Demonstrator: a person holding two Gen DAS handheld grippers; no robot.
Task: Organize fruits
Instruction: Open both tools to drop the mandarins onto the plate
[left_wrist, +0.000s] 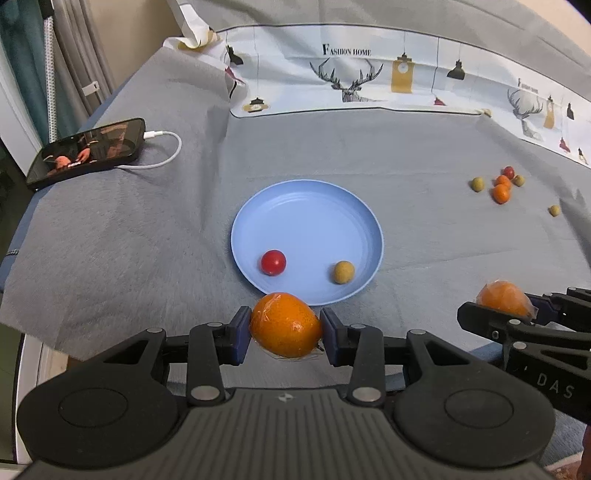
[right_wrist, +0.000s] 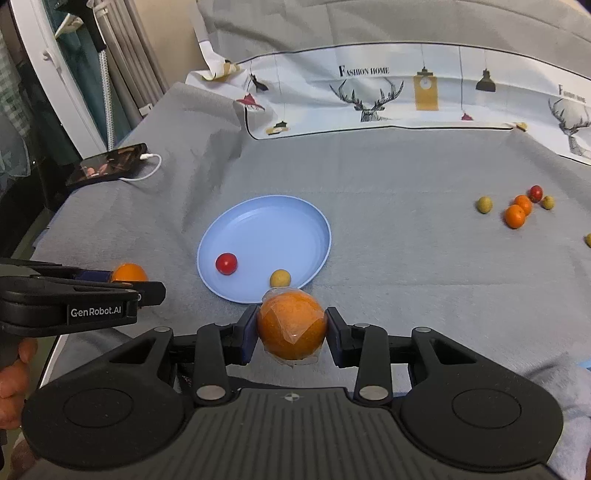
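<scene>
A light blue plate lies on the grey cloth, holding a red cherry tomato and a small yellow-green fruit. My left gripper is shut on a plastic-wrapped orange just in front of the plate's near rim. My right gripper is shut on a second wrapped orange, also near the plate's front edge. Each gripper shows in the other's view: the right gripper at the right edge, the left gripper at the left edge.
Several small loose fruits, orange, red and yellow-green, lie on the cloth at the far right. A phone with a white cable rests at the far left. A printed deer cloth runs along the back. A hand grips the left handle.
</scene>
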